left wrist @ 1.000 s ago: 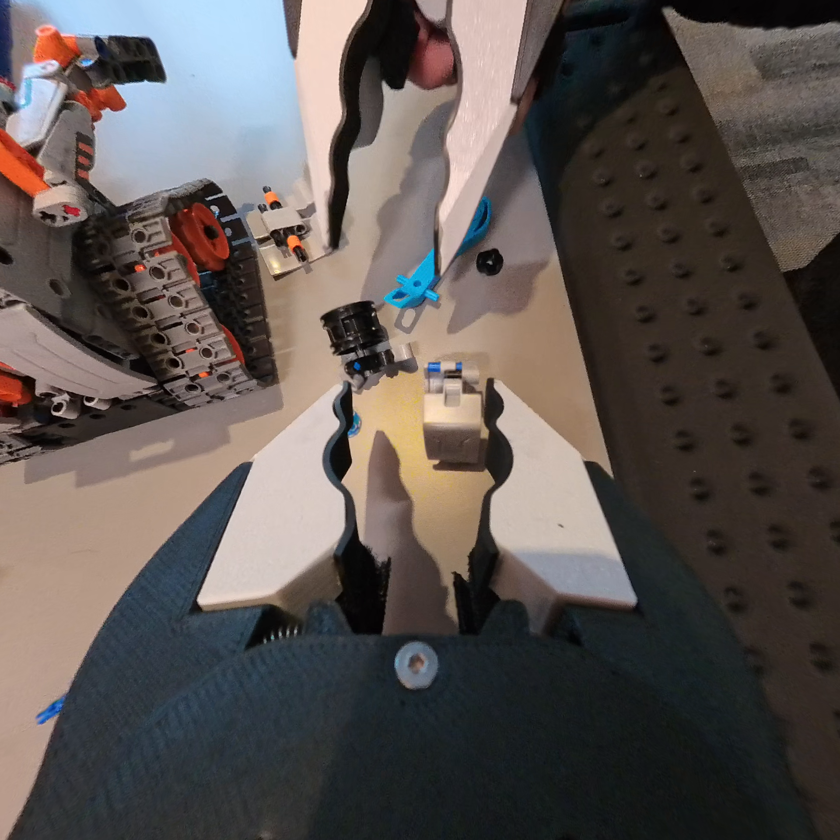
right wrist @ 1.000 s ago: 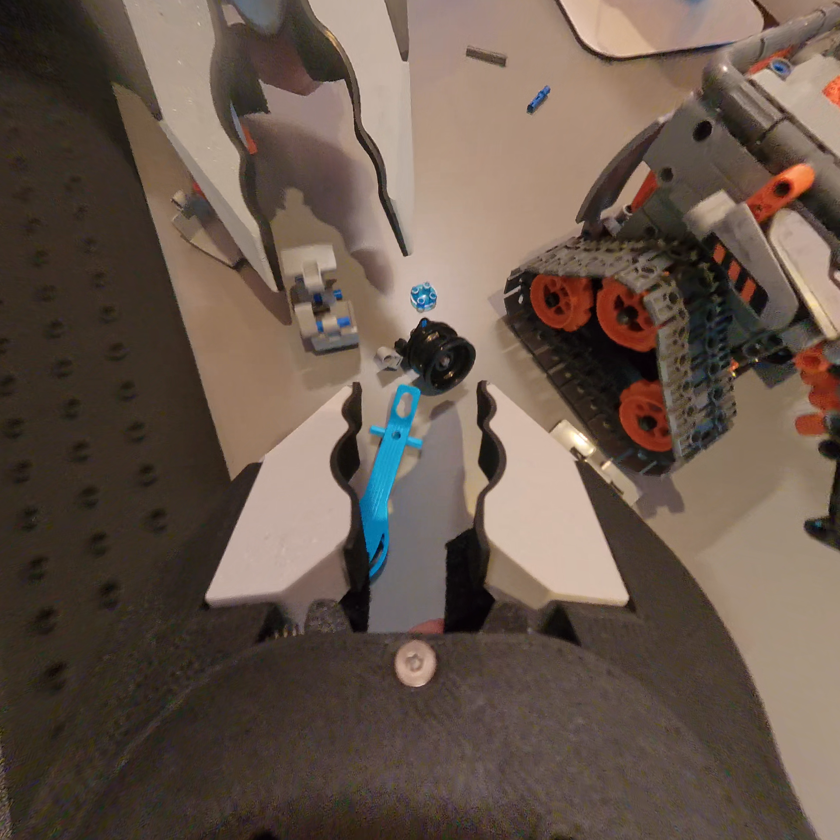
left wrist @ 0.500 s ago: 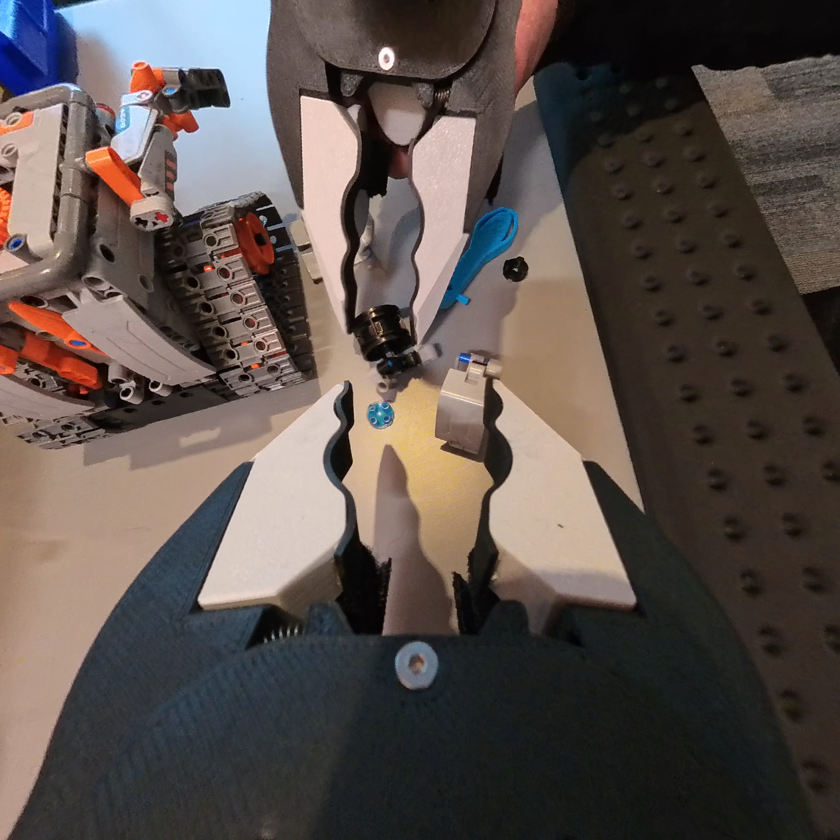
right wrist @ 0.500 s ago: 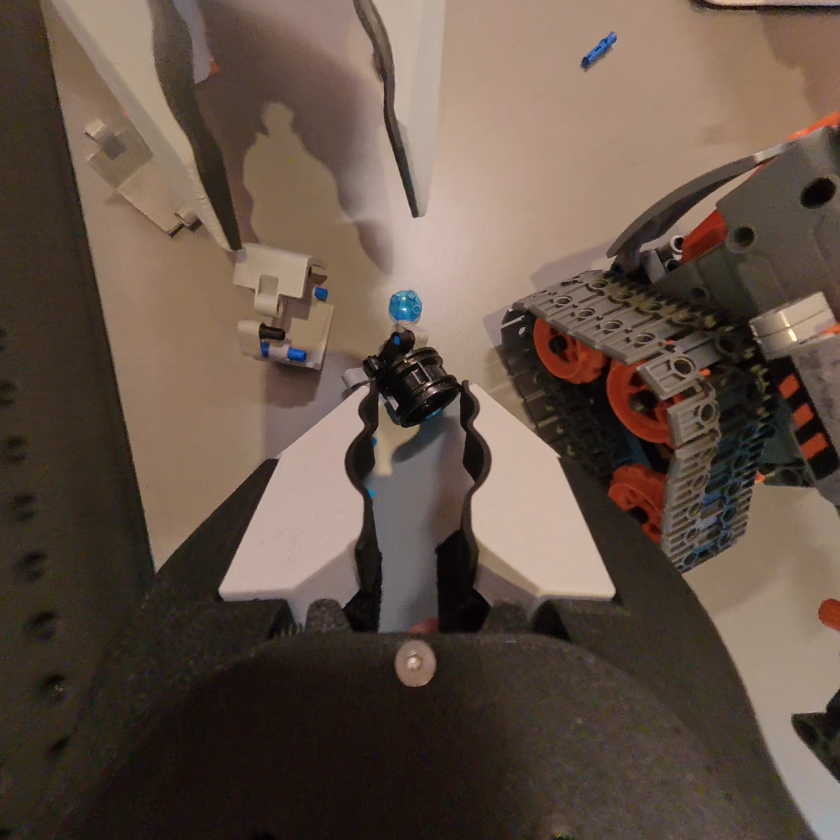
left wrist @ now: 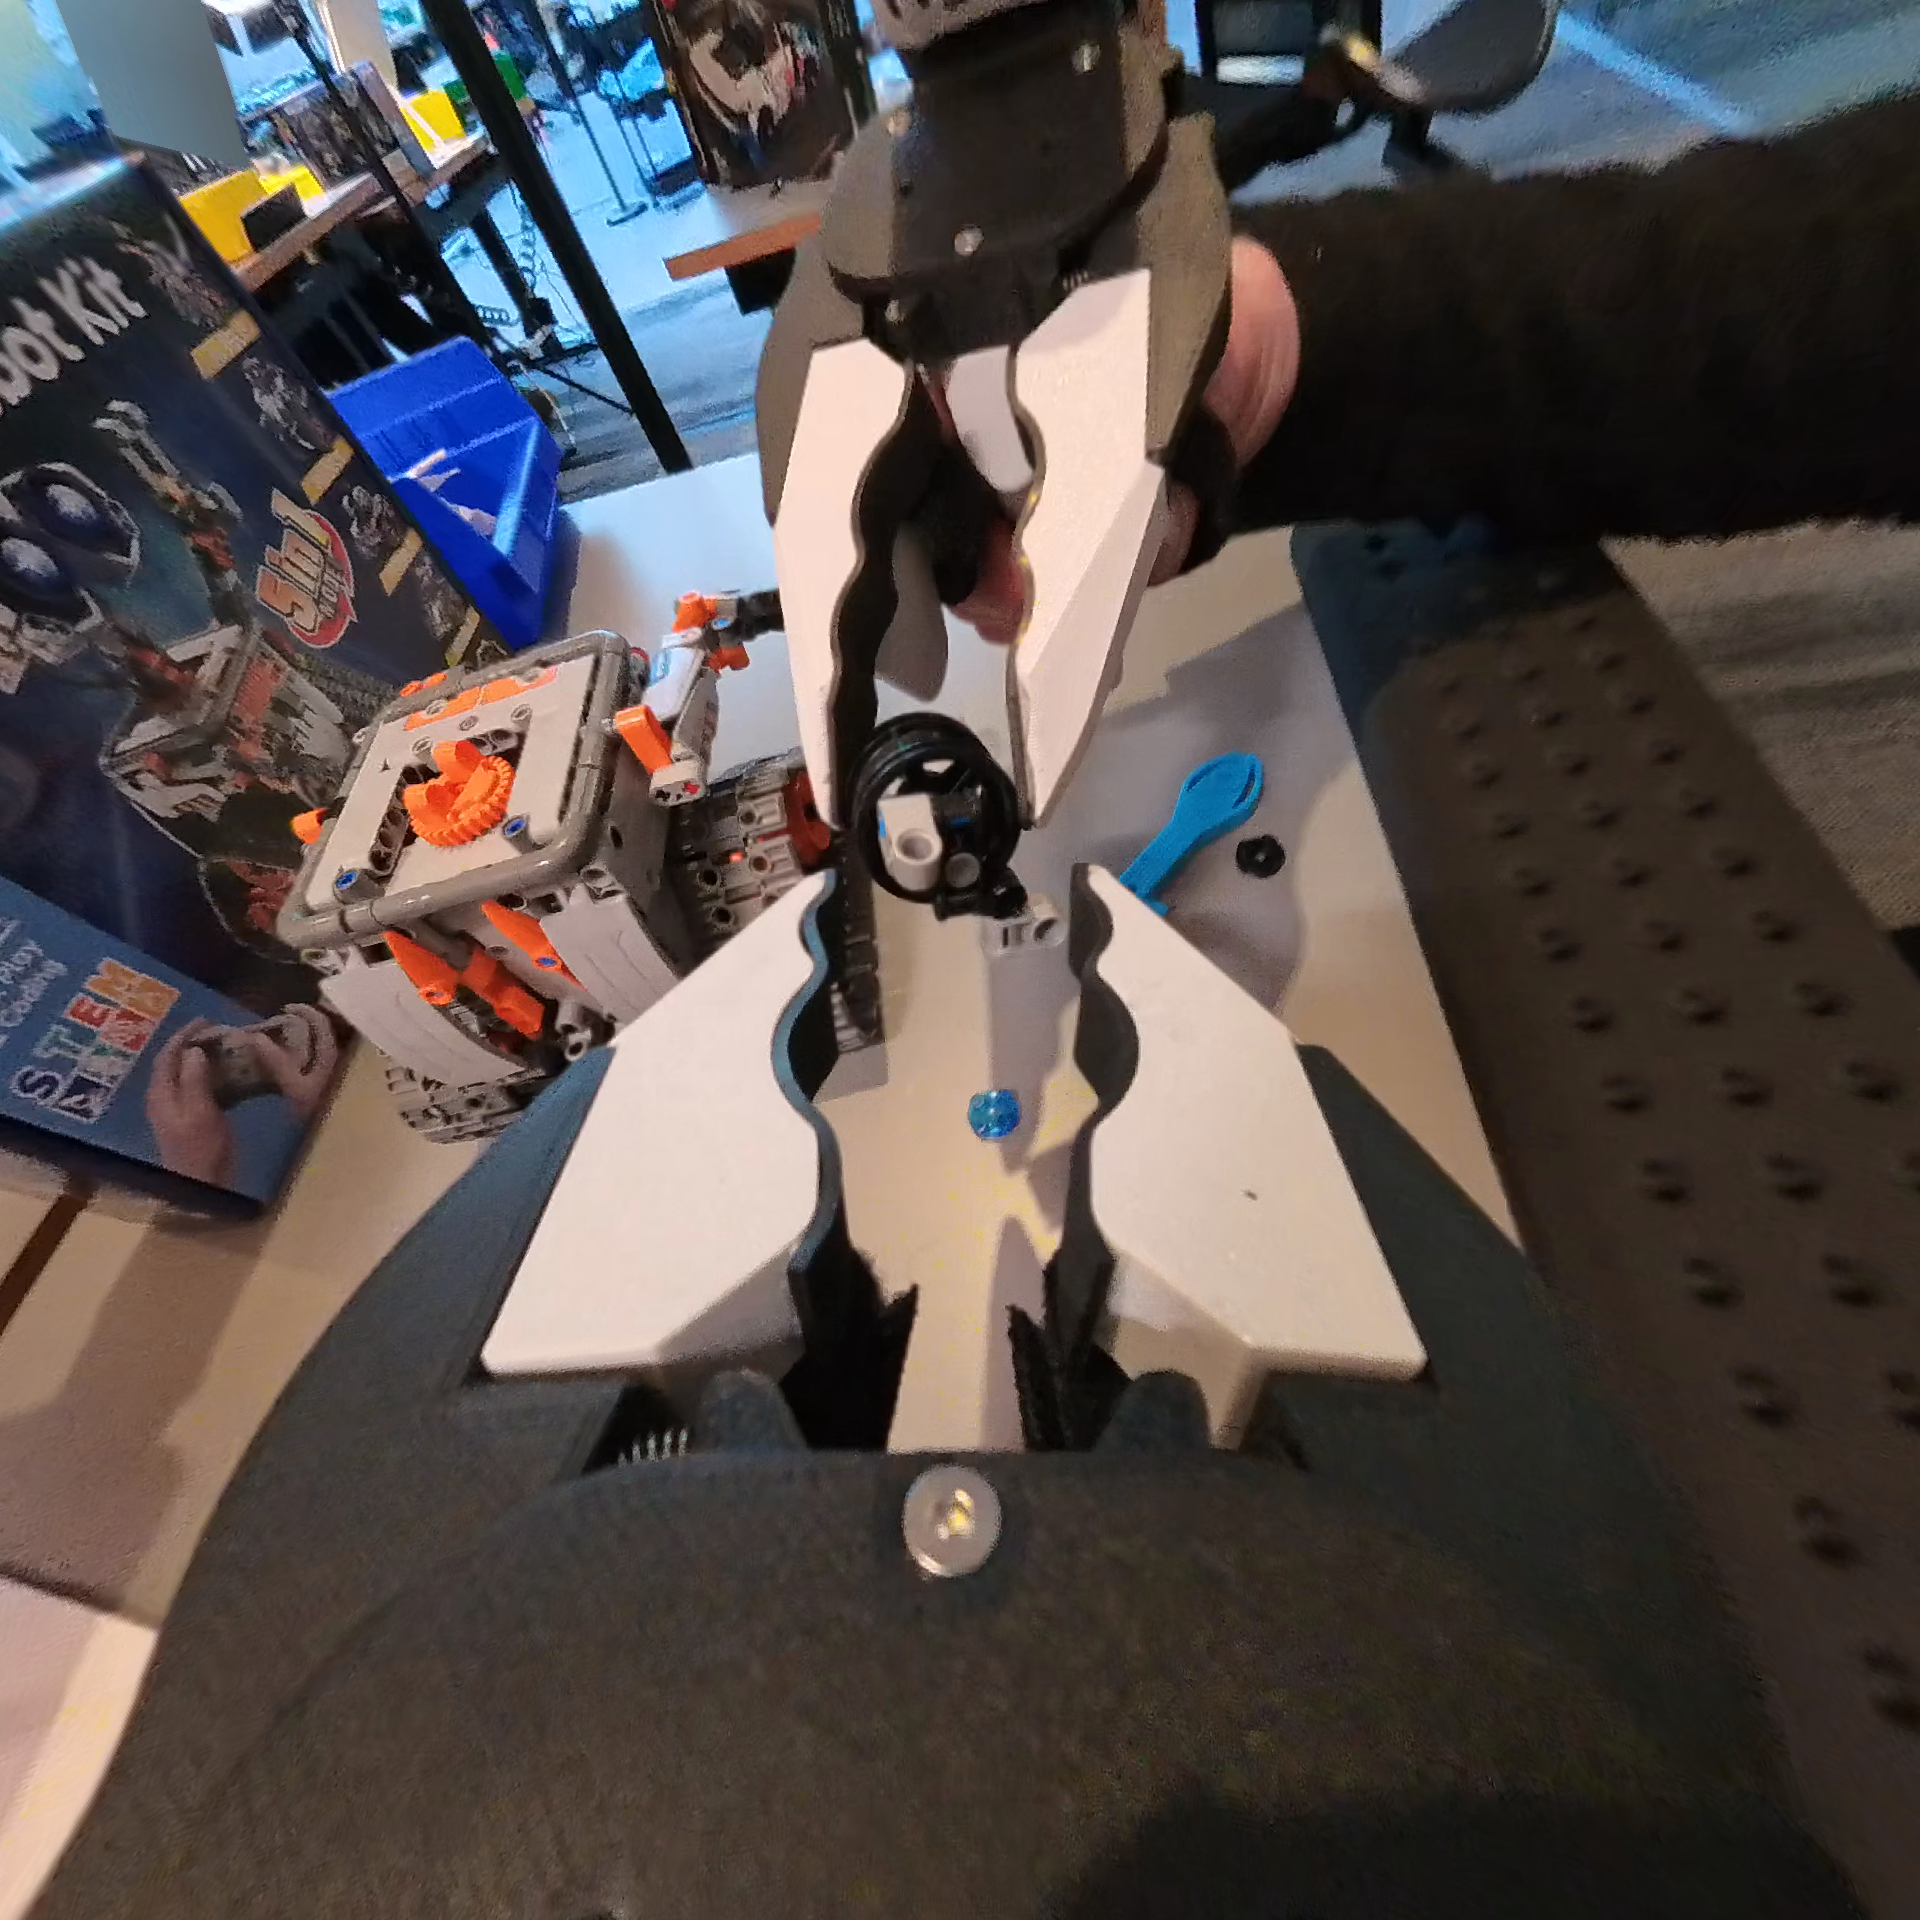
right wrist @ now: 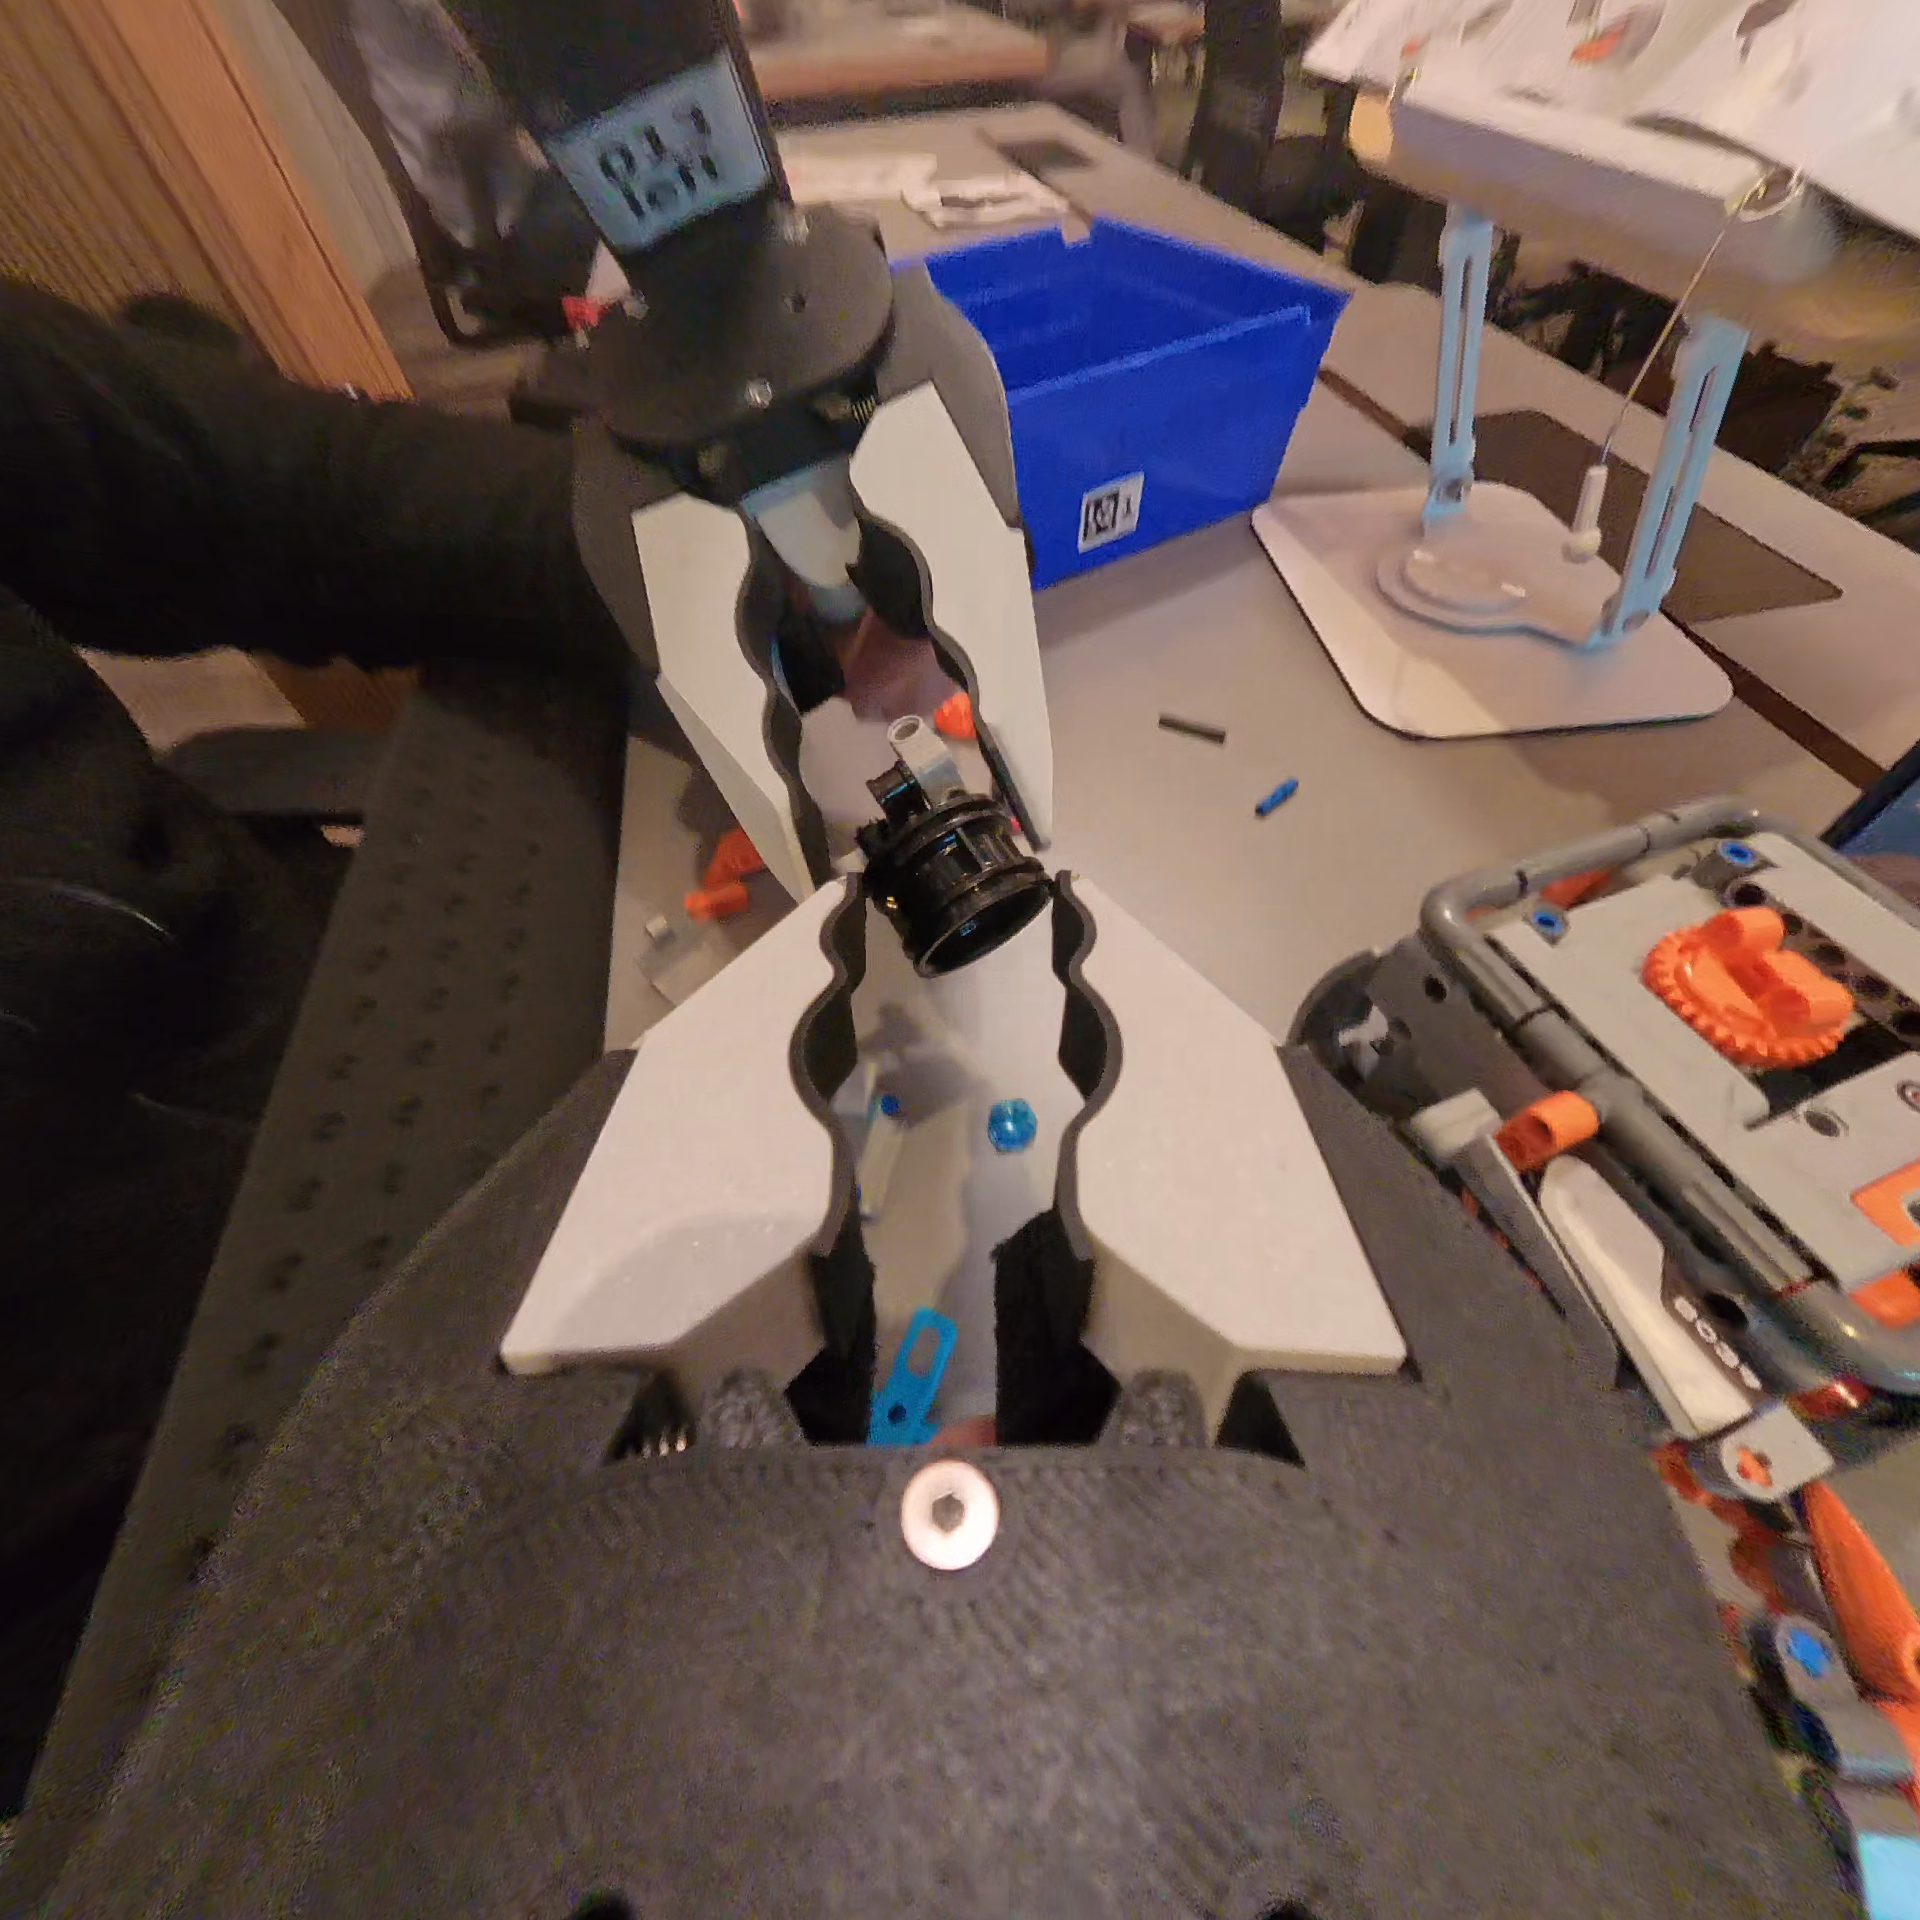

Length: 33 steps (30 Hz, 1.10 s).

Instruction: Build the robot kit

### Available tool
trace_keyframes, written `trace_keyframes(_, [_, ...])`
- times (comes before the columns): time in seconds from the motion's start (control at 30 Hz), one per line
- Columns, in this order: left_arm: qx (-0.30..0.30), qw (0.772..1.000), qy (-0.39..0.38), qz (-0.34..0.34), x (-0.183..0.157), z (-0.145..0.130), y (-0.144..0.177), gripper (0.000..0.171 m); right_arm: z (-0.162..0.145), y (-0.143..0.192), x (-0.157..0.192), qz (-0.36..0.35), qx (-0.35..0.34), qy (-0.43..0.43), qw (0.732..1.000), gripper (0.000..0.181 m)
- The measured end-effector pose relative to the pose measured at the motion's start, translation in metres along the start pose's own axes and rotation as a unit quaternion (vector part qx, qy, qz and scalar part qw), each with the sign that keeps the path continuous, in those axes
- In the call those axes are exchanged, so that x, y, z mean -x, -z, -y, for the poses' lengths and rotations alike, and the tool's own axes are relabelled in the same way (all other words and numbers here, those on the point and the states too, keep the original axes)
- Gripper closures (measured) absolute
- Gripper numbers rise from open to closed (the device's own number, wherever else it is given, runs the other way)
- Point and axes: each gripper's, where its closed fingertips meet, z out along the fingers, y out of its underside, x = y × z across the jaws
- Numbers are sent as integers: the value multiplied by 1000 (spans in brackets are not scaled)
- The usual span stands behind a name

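My right gripper (right wrist: 956,899) is shut on a black wheel (right wrist: 951,894) with small grey and black connector pieces on its far end, and holds it above the table. In the left wrist view the right gripper (left wrist: 935,821) comes down from the top with the wheel (left wrist: 930,795) in its tips. My left gripper (left wrist: 956,894) is open and faces it, with the wheel's grey end piece (left wrist: 1023,925) between its fingertips; I cannot tell if they touch. A blue round stud (left wrist: 992,1114) lies on the table below.
A grey and orange tracked model (left wrist: 499,862) stands to my left, also in the right wrist view (right wrist: 1662,1091). A blue flat tool (left wrist: 1195,821), a small black piece (left wrist: 1259,854), a dotted black mat (left wrist: 1662,935), a blue bin (right wrist: 1132,374), a white stand (right wrist: 1507,582) and a printed box (left wrist: 156,623) surround the spot. The blue round stud (left wrist: 992,1114) sits 11 cm or so from the ends of my left fingers. The right camera catches it too, in the right wrist view (right wrist: 1014,1120).
The right gripper closed on the black wheel and lifted it off the table. Both grippers tilted up to face each other. The left gripper left the grey block behind.
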Motion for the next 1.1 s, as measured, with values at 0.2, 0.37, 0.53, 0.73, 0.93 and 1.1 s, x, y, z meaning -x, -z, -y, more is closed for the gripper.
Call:
trace_keyframes(0.2, [-40,999,21,18,11,10,8,158,23,1,-1,-1,-59,-5,998,147])
trace_keyframes(0.37, [-36,999,15,29,13,10,9,159,23,1,-4,-17,-69,5,997,146])
trace_keyframes(0.53, [51,988,-60,129,32,-3,11,159,35,18,-10,-122,-65,113,984,140])
trace_keyframes(0.73, [116,960,-164,194,30,-1,12,159,37,0,12,-157,4,246,957,147])
trace_keyframes(0.93, [149,930,-243,230,29,2,15,159,35,-6,13,-182,31,304,935,170])
trace_keyframes(1.1, [154,929,-246,231,29,1,15,159,31,-6,11,-190,40,316,929,176])
